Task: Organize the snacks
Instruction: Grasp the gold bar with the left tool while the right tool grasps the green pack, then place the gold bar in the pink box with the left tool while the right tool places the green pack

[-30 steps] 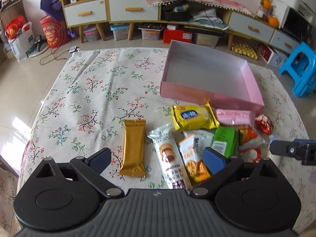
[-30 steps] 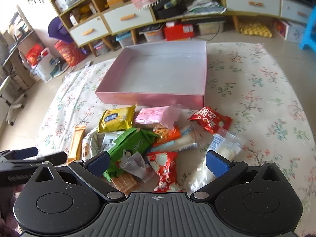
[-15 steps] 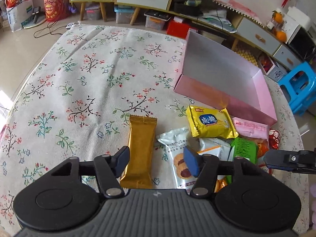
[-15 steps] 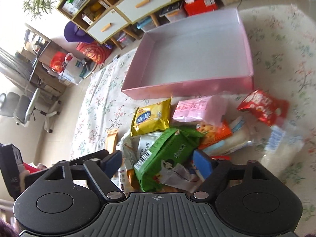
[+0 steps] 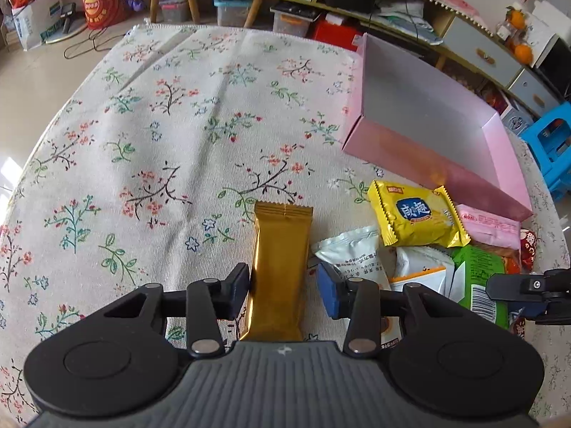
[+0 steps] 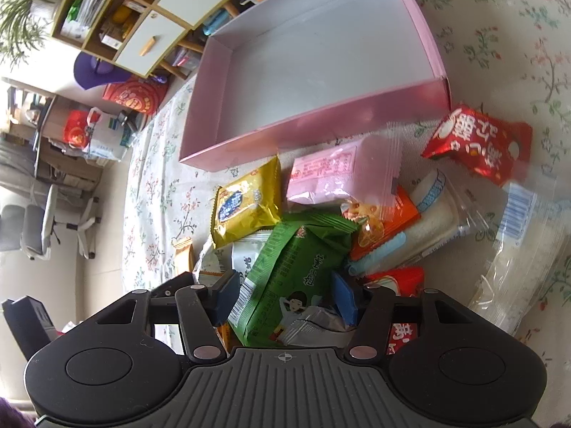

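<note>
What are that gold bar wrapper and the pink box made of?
The gold wrapper looks like metallised plastic film: shiny, with crimped, serrated ends. The pink box looks like thin cardboard with a slight sheen: flat folded walls, pale inside.

hidden: gold bar (image 5: pixel 280 267) near end under tool body | green packet (image 6: pixel 289 278) covers white packets
</note>
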{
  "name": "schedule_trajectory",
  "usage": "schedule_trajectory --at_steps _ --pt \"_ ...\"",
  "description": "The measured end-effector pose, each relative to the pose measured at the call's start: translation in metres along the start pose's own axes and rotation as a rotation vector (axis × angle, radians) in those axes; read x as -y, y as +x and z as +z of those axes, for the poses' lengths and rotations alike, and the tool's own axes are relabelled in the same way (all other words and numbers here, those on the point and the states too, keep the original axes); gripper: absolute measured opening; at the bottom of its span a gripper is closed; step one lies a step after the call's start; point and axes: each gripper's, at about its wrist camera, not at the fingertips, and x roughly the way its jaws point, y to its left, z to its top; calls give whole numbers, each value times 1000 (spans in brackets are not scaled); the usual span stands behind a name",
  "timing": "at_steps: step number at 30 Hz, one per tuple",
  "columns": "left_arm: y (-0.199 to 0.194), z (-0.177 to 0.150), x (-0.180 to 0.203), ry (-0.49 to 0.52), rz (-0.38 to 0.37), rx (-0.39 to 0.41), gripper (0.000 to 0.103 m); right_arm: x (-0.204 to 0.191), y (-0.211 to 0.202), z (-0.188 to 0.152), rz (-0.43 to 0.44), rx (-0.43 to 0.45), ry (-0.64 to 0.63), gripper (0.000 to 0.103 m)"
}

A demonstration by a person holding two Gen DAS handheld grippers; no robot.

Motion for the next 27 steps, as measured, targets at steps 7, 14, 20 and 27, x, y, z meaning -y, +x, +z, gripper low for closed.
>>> schedule_trajectory --at_steps 7,14,20,27 --pt "2 -1 5 36 37 -5 35 7 8 -1 32 -21 64 54" --pt "2 -1 6 60 66 -4 27 10 6 -6 56 3 82 43" --pt "-3 1 0 -5 22 -10 26 3 -13 -7 105 34 77 39" --pt "-29 8 -2 -73 -14 65 26 2 -44 0 177 125 107 39"
